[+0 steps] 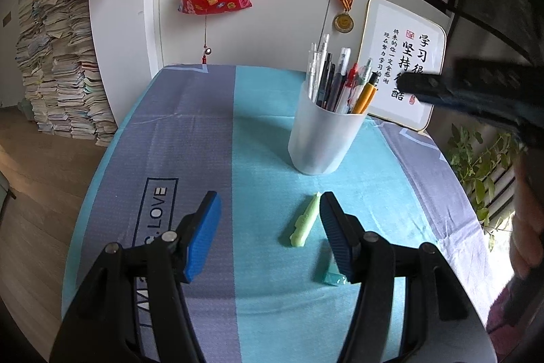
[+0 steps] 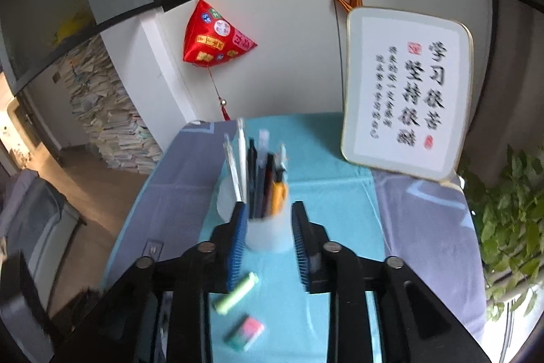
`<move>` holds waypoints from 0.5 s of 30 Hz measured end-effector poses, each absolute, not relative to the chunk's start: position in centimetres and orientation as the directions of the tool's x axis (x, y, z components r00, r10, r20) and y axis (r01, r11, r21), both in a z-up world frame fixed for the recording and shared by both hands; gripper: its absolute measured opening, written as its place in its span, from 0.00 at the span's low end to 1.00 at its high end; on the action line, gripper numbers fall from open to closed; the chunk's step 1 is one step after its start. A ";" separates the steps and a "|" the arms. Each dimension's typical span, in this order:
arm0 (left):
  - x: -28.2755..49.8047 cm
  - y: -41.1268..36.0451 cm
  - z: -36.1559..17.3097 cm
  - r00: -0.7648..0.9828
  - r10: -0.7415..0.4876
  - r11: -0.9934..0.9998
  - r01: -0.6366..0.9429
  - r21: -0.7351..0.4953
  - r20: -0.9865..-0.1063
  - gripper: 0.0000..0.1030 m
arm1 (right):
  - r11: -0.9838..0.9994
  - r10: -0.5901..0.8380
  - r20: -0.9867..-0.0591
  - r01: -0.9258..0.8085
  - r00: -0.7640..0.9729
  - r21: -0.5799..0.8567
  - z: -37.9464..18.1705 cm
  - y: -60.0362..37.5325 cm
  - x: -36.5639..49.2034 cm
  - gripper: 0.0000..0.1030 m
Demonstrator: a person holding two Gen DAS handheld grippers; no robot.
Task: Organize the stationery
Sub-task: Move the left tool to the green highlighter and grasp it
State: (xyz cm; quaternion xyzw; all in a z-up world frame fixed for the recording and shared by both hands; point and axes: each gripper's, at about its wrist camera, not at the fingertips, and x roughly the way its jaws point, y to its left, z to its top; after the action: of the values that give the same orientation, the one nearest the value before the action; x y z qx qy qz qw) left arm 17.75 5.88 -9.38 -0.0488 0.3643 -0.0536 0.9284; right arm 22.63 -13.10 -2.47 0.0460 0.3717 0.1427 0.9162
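Only from the right wrist, eraser [image 2: 245, 331] whole beside green pen [image 2: 236, 293].

Bare cloth on the table [image 1: 190, 131] to my left, pen cup [image 1: 323, 138] ahead, framed calligraphy board [image 2: 408, 94] blocking the back right, green pen cap [image 1: 304, 223] and eraser [image 2: 245, 332] underfoot

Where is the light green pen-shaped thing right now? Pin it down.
The light green pen-shaped thing lies flat on the teal stripe of the tablecloth, in front of the white pen cup, with a small eraser just nearer the camera.
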 end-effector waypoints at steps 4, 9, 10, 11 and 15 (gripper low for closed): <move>17.7 5.2 -9.6 0.723 -0.140 0.990 0.077 -0.122 -0.677 0.58 | 0.958 0.284 -0.701 -0.216 0.654 0.187 -3.6 -14.2 21.2 0.36; 18.3 4.1 -10.7 0.698 -0.137 0.991 0.097 -0.097 -0.703 0.58 | 0.964 0.268 -0.739 -0.176 0.618 0.202 -5.5 -16.3 19.8 0.36; 18.6 3.9 -11.1 0.689 -0.136 0.991 0.100 -0.093 -0.712 0.58 | 0.964 0.267 -0.743 -0.167 0.614 0.209 -5.8 -16.7 19.5 0.36; 18.8 3.7 -11.4 0.682 -0.135 0.991 0.102 -0.089 -0.719 0.58 | 0.964 0.266 -0.748 -0.156 0.608 0.215 -6.1 -17.2 19.3 0.36; 20.0 2.4 -13.0 0.648 -0.142 0.988 0.142 -0.065 -0.749 0.58 | 0.964 0.261 -0.762 -0.122 0.593 0.235 -7.3 -18.8 18.3 0.36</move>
State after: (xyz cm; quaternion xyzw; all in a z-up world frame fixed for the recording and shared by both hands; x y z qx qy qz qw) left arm 20.00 2.42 -12.96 -0.0001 0.4125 -0.0780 0.9076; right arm 18.35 -18.77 -7.33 0.0792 0.4380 0.1078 0.8890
